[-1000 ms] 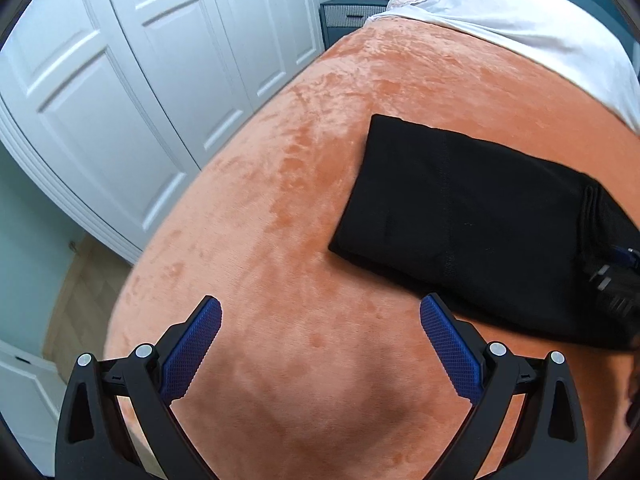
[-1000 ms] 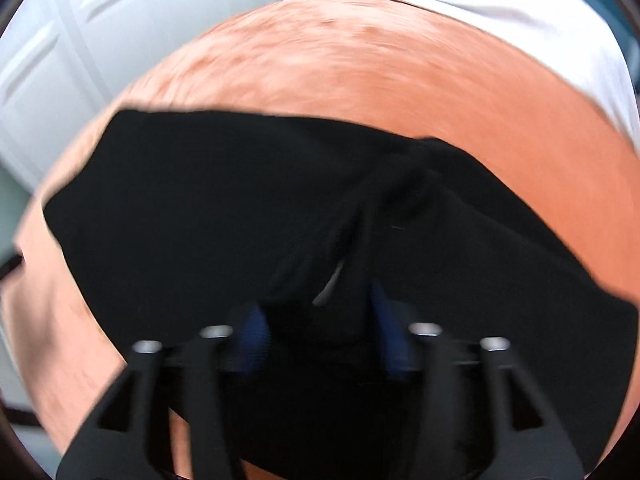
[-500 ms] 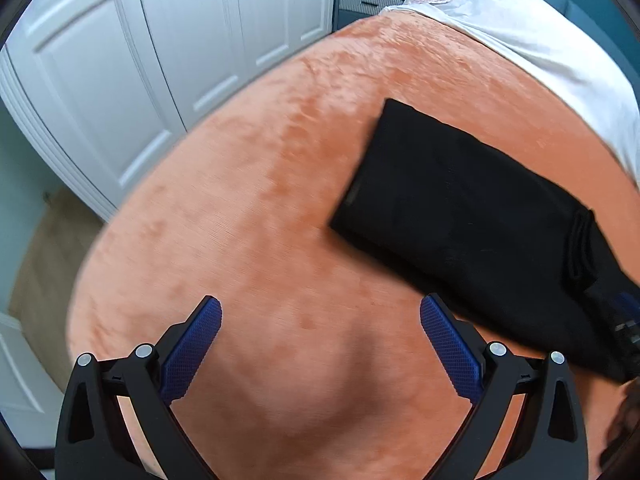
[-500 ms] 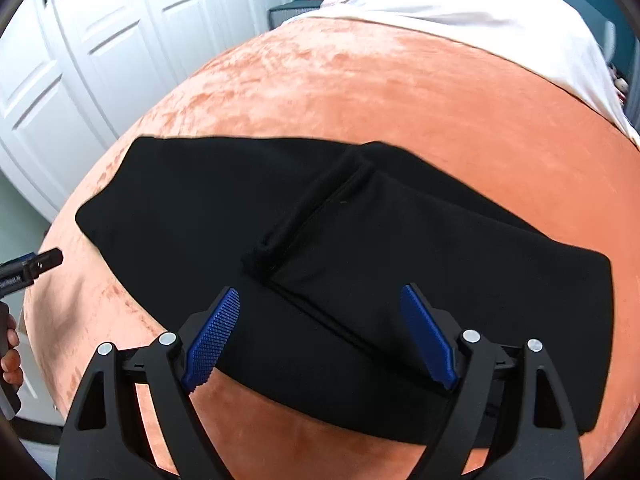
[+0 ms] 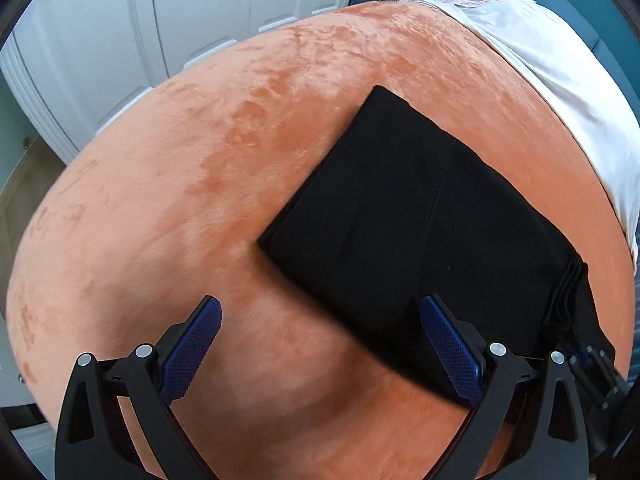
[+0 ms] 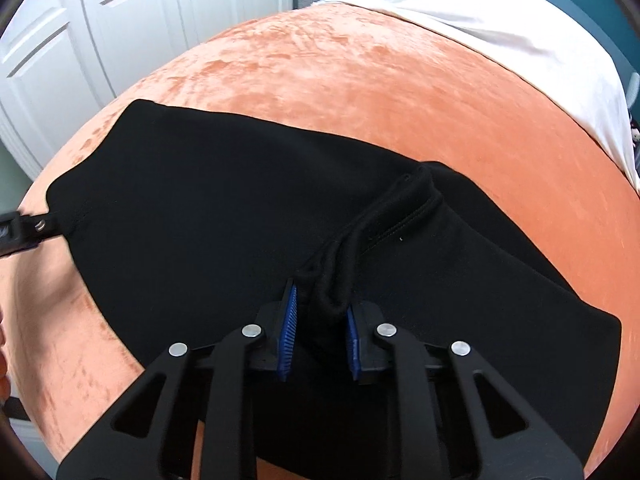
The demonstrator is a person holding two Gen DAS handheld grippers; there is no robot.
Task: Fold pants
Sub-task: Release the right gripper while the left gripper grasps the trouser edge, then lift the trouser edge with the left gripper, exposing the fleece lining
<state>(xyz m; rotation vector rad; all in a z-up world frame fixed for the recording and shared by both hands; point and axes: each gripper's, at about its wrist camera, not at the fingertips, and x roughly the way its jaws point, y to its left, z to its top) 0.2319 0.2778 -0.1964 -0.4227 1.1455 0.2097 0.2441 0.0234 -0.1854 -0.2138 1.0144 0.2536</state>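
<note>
My right tongs [image 6: 320, 320] are clenched on a bunched ridge of the black pants [image 6: 224, 208], which lie partly folded on the orange bed cover [image 6: 360, 88]. My left tongs [image 5: 320, 344] hang released just above the cover, one pad at the near edge of the pants [image 5: 420, 220].

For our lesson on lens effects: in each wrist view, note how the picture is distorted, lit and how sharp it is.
Left wrist view: fisheye bulges the orange blanket into a dome with dark vignetted corners; soft daylight; the black pants blur slightly at their near edge. Right wrist view: same bulge; sharp; the pants show almost no detail.
</note>
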